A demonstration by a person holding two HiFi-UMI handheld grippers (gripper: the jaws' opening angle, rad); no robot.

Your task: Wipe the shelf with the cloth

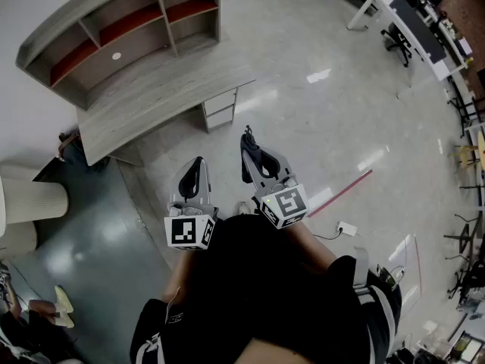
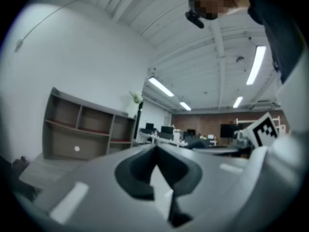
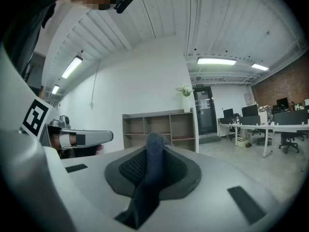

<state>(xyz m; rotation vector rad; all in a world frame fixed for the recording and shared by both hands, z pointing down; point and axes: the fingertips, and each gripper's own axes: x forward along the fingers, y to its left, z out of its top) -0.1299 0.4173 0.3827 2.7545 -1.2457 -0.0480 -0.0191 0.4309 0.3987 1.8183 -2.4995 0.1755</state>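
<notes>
Right gripper view shows the cloth (image 3: 153,154), a dark blue knitted strip, pinched upright between the jaws of the right gripper (image 1: 248,139), which are closed on it with the fabric trailing down toward the camera. The left gripper (image 2: 155,149) has its jaws brought together at the tips with nothing between them. Both are held up in front of the person's body, side by side and close together.

The shelf (image 1: 129,32), a grey curved unit with open compartments and red boards, stands against the white wall, well apart from both grippers. A small white round object (image 1: 116,55) sits in one lower compartment. A grey counter (image 1: 155,93) runs in front of the unit, between it and the person.

No wiping has begun, by my reading: the cloth is in hand and the step is the approach. The next move likely calls for walking up to the unit, reaching over or round the counter, and laying the cloth flat on a board before drawing it along.

The floor (image 1: 303,105) is pale, glossy and reflects ceiling lights. Office desks (image 1: 409,21) with chairs line the far side of the room.
</notes>
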